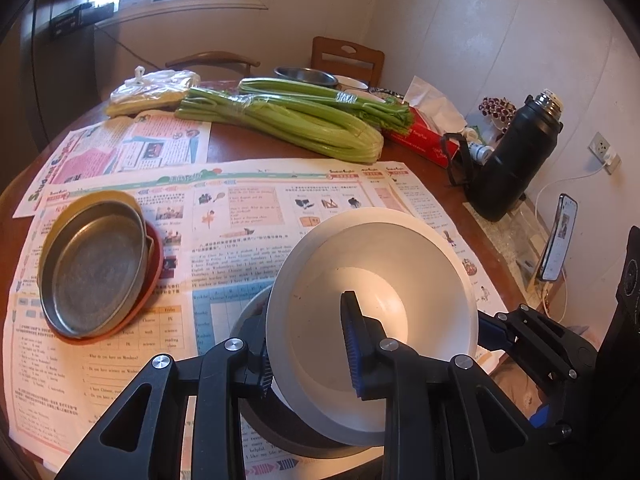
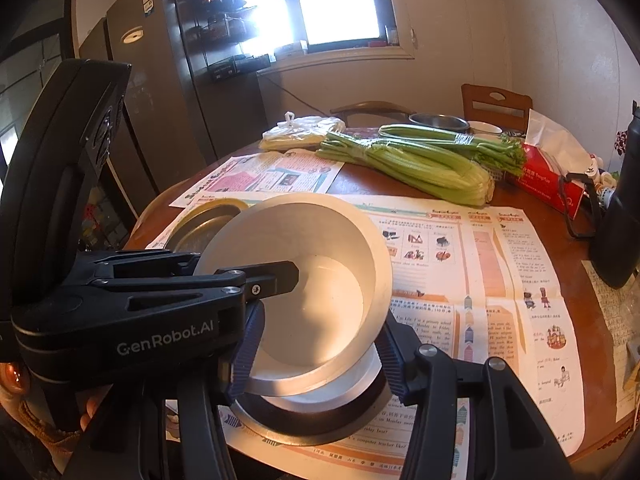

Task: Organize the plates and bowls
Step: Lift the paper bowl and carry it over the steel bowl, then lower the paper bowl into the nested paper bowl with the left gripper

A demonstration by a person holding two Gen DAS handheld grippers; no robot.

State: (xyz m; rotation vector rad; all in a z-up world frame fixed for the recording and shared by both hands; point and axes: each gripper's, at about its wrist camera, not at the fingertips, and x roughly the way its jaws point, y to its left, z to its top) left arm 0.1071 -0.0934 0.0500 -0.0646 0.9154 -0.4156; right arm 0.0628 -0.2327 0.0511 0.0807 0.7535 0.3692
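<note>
A white bowl [image 1: 372, 276] is tilted above a dark bowl [image 1: 280, 432] near the table's front edge. My left gripper [image 1: 310, 356] is shut on the white bowl's rim, one finger inside, one outside. In the right wrist view the white bowl [image 2: 320, 264] hangs over the dark bowl [image 2: 304, 420], which holds a white dish. My right gripper [image 2: 316, 364] is open, its fingers on either side of the white bowl's base. A stack of metal plates on a red plate [image 1: 96, 264] lies to the left.
Newspaper [image 1: 248, 208] covers the round wooden table. Celery [image 1: 288, 120], a bagged item, a steel bowl [image 1: 306, 76], a red tissue box [image 1: 424, 136], a black thermos [image 1: 516, 160] and a phone [image 1: 558, 236] stand around the back and right.
</note>
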